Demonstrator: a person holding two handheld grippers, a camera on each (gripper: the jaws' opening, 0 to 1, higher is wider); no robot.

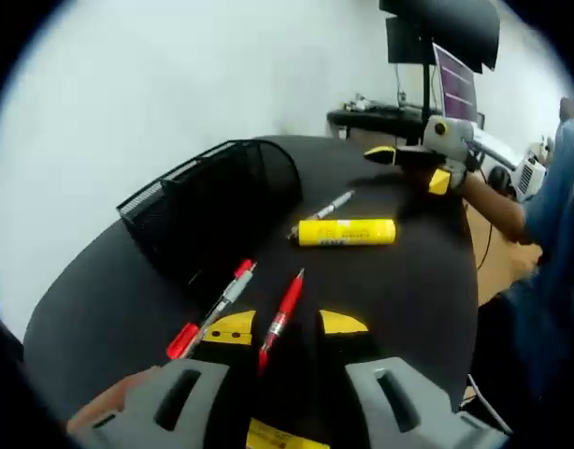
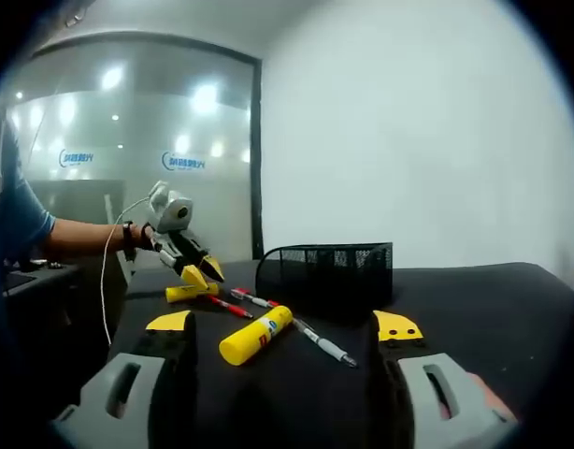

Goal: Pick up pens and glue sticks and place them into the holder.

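Black cloth is seen covering the round bench (image 1: 408,281), on which a black wire-mesh holder (image 1: 212,201) is set toward the far edge, near a white wall. In the right gripper view the same holder (image 2: 326,271) is shown standing upright behind the loose items. A yellow glue stick (image 1: 347,232) is laid on its side near the middle of the bench, just beside a white pen (image 1: 328,206) lying at an angle between it and the holder. Nearer the left gripper (image 1: 285,325), whose yellow-tipped jaws are held apart with nothing between them, two red pens are spread side by side: a red-capped pen (image 1: 212,311) to the left and a slimmer red pen (image 1: 281,318) to its right. The right gripper (image 1: 427,166) is pictured over the far edge of the bench, held by a person in a blue sleeve (image 1: 558,187). In its own view the right gripper's jaws are likewise shown parted and empty, with the glue stick (image 2: 256,335) and white pen (image 2: 321,343) lying between them. A dark monitor (image 1: 455,84) is visible on a desk beyond.
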